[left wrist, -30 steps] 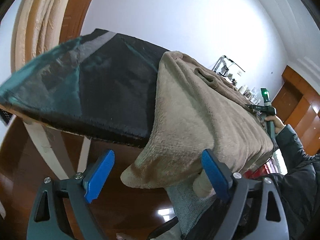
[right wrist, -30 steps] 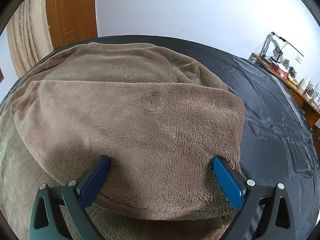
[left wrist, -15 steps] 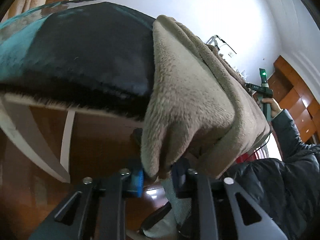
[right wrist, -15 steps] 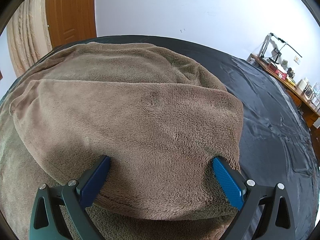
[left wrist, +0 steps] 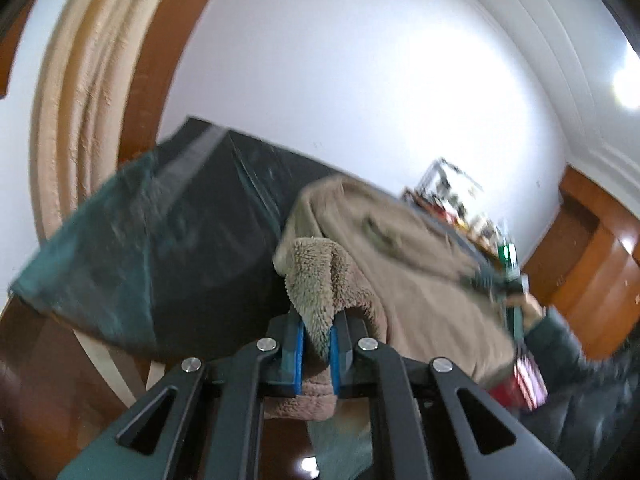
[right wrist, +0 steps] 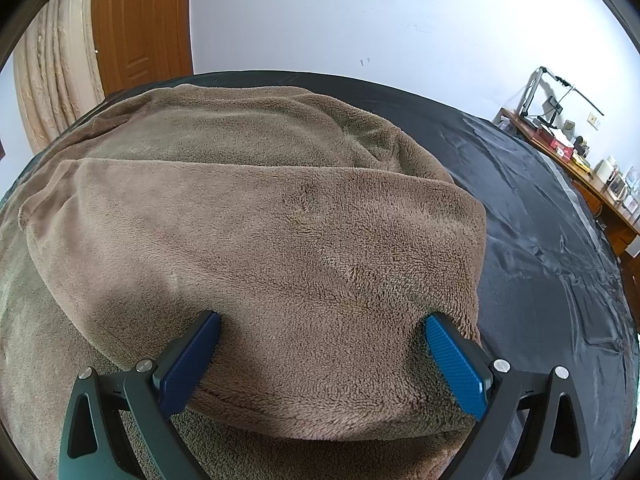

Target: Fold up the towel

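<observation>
Left tongs (left wrist: pixel 316 344) clench a towel (left wrist: pixel 420 292) corner between their pads. Right tongs (right wrist: pixel 320 354), spread wide, straddle the towel's (right wrist: pixel 280 240) folded edge on the tabletop (right wrist: pixel 560 248).

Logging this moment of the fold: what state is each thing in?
towel: partly folded, top layer doubled over, one corner lifted
left gripper: shut on the towel corner
right gripper: open, fingers resting on the towel
black cloth: spread under the towel, wrinkled

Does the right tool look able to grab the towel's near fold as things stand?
Probably yes: the right tool is open, its pads straddling the folded towel edge, with nothing between them and the fabric.
</observation>
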{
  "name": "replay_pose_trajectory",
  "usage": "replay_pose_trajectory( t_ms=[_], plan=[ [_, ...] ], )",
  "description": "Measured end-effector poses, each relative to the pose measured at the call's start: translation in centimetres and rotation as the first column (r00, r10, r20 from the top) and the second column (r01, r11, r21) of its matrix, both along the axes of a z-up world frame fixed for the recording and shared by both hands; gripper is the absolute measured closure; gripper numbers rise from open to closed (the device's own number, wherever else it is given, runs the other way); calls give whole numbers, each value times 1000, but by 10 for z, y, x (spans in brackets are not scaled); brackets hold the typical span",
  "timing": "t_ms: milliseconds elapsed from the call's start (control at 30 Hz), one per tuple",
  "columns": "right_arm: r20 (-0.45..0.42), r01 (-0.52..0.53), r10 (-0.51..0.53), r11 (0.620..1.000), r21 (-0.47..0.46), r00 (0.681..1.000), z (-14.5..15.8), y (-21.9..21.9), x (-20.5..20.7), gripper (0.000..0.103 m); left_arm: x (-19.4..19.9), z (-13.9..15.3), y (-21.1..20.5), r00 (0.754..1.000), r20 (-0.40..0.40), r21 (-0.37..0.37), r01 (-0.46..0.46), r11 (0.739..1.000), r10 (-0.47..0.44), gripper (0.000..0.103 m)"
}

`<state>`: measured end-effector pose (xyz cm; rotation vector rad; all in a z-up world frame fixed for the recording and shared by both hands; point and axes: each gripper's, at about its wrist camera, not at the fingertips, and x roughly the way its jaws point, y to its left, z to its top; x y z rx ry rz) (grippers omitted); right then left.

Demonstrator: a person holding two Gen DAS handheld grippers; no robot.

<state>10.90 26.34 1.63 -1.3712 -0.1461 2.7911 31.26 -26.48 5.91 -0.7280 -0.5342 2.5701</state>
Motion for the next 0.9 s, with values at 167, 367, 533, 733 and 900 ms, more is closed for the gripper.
replay_pose_trajectory(
  t_ms=[167, 367, 533, 733, 900],
  plan=[
    [1, -1, 1, 1000, -3, 1000, 0, 0, 0, 1, -16, 31, -31, 991, -51, 65, -121, 991, 124, 92],
    [2, -1, 1, 1000, -6, 1000, 0, 0, 0, 1, -53, 51, -83, 961, 8, 191, -273, 943, 276, 92],
    [2, -2, 2, 1000, -8, 1000, 0, 1, 0, 1, -88, 61, -123, 932, 81, 290, -361, 886, 353, 92],
    [3, -2, 2, 1000, -8, 1000, 0, 1, -1, 1, -119, 77, -133, 921, 118, 342, -388, 856, 371, 92],
    [3, -1, 1, 1000, -8, 1000, 0, 0, -2, 1, -132, 96, -99, 944, 88, 324, -329, 887, 318, 92]
  ],
)
